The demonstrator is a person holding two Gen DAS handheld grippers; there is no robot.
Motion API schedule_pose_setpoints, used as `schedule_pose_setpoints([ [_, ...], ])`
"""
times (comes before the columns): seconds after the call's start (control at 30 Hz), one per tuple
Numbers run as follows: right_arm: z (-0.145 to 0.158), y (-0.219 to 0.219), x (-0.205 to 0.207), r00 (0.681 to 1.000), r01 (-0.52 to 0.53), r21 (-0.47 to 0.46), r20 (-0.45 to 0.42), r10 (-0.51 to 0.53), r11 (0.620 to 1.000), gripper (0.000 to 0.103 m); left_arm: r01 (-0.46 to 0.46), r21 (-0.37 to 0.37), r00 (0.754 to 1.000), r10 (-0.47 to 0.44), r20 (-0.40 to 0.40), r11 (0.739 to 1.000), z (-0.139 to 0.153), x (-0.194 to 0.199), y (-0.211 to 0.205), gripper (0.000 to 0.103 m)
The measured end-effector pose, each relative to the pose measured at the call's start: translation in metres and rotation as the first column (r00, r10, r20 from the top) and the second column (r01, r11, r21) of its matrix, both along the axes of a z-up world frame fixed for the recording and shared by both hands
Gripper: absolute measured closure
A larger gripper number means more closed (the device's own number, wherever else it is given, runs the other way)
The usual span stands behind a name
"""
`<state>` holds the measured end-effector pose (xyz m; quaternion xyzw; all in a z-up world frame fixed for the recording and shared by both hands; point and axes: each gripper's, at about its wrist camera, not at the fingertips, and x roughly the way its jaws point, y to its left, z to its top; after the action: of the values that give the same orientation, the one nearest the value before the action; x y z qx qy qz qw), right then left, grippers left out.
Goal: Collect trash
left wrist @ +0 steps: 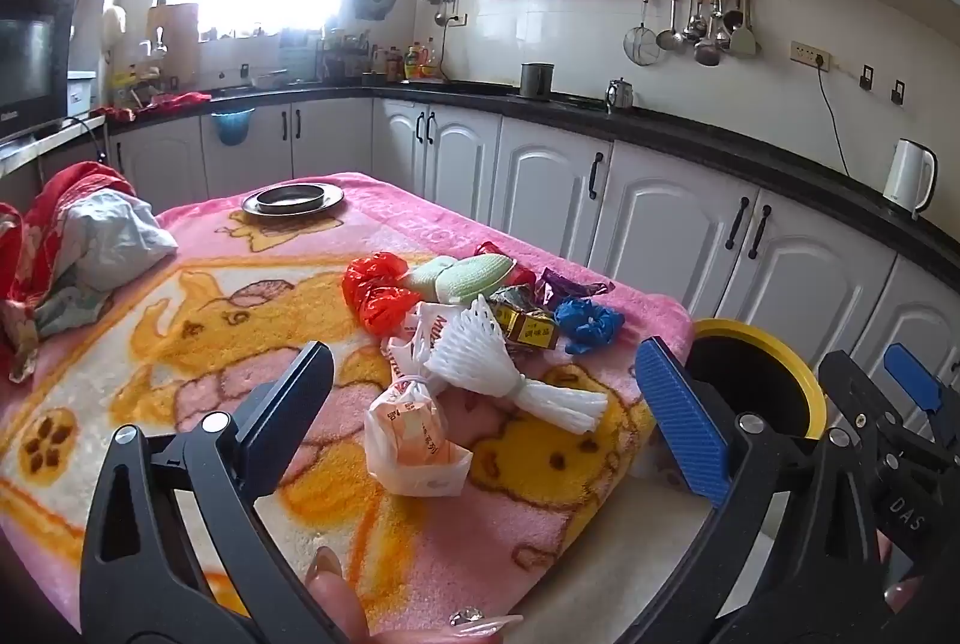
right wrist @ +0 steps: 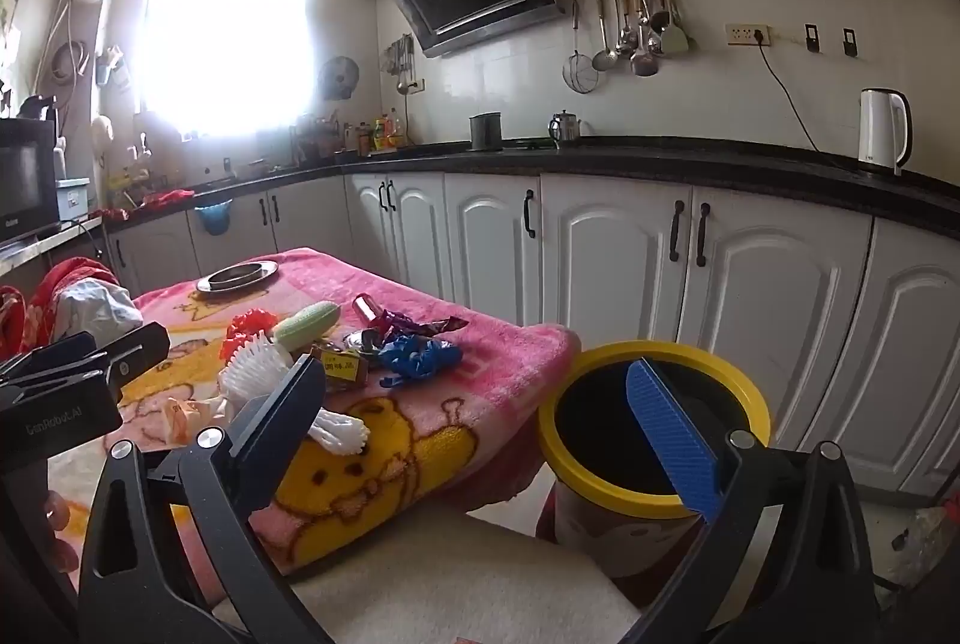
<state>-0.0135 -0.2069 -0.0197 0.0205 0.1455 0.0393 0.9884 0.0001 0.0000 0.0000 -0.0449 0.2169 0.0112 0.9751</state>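
Observation:
A pile of trash lies on the pink blanket-covered table [left wrist: 198,308]: a white foam net [left wrist: 498,368], an orange-white plastic bag [left wrist: 414,434], a red bag [left wrist: 375,290], a green foam sleeve [left wrist: 462,275], a blue wrapper [left wrist: 588,323] and a brown packet [left wrist: 531,329]. A yellow-rimmed bin [right wrist: 654,434] stands off the table's right corner. My left gripper [left wrist: 486,404] is open and empty, just before the pile. My right gripper [right wrist: 480,422] is open and empty, between the table corner and the bin. The pile shows in the right wrist view too, with the blue wrapper [right wrist: 420,359] nearest.
A metal dish [left wrist: 293,198] sits at the table's far end. Crumpled red and grey cloth [left wrist: 72,248] lies at the left edge. White cabinets [right wrist: 630,248] under a black counter run behind, with a white kettle [right wrist: 885,131].

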Motion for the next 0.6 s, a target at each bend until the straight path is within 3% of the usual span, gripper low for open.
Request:
schedule_pose_setpoints([
  [0.6,-0.0025,-0.0047,0.0027,1.000,0.006,0.013,-0.015,-0.006,1.000,0.006,0.007,0.007,1.000,-0.007,0.017,1.000,0.0003,-0.0029,-0.0027,0.010],
])
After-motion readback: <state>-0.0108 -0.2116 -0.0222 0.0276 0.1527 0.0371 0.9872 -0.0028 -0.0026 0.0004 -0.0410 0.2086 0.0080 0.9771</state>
